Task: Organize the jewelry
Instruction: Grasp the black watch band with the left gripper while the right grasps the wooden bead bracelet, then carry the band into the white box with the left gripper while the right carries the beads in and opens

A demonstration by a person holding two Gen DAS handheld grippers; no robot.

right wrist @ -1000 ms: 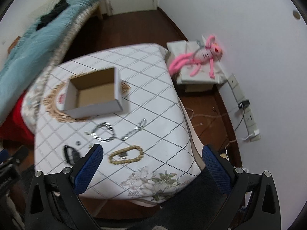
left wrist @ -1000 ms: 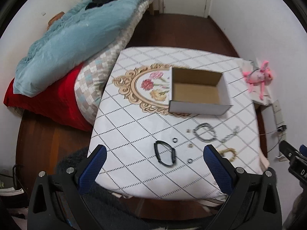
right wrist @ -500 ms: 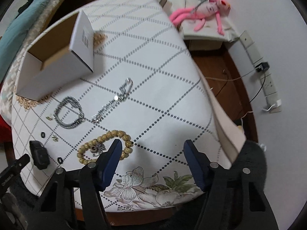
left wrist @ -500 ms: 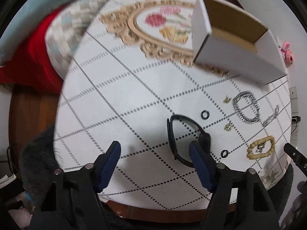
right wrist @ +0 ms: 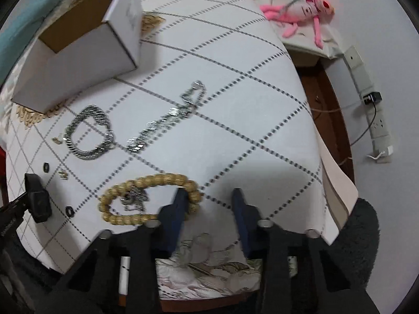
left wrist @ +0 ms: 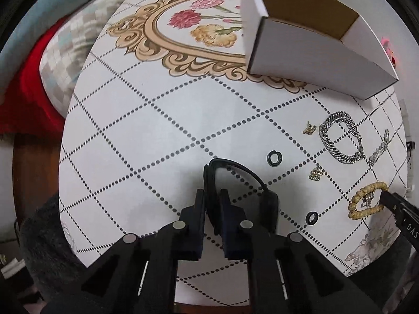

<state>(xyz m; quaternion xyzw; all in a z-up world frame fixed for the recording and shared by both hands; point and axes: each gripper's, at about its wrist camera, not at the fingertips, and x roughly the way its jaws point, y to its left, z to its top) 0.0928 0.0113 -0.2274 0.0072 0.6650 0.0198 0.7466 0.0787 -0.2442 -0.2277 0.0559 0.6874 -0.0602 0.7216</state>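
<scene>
My left gripper [left wrist: 211, 196] is shut on the strap of a black wristband [left wrist: 235, 172] lying on the white tablecloth [left wrist: 157, 120]. My right gripper [right wrist: 209, 196] is open, its left finger [right wrist: 180, 198] touching the right end of a wooden bead bracelet [right wrist: 146, 180] that encloses a small silver charm. A silver chain bracelet [left wrist: 340, 136] [right wrist: 89, 130], a sparkly silver chain [right wrist: 167, 115], small gold earrings [left wrist: 315, 174] and two black rings [left wrist: 274, 157] lie nearby. The open white cardboard box [left wrist: 314, 52] [right wrist: 83, 47] stands further back.
A pink plush toy [right wrist: 303, 7] lies on a side stand beyond the table's right edge, with a power strip [right wrist: 377, 120] on the wall. Bedding, red and teal [left wrist: 39, 52], lies left of the table. A dark fuzzy surface borders the near table edge.
Both grippers dropped close to the table. The left one closed on the black wristband's strap. The right one narrowed and reached the bead bracelet's right end.
</scene>
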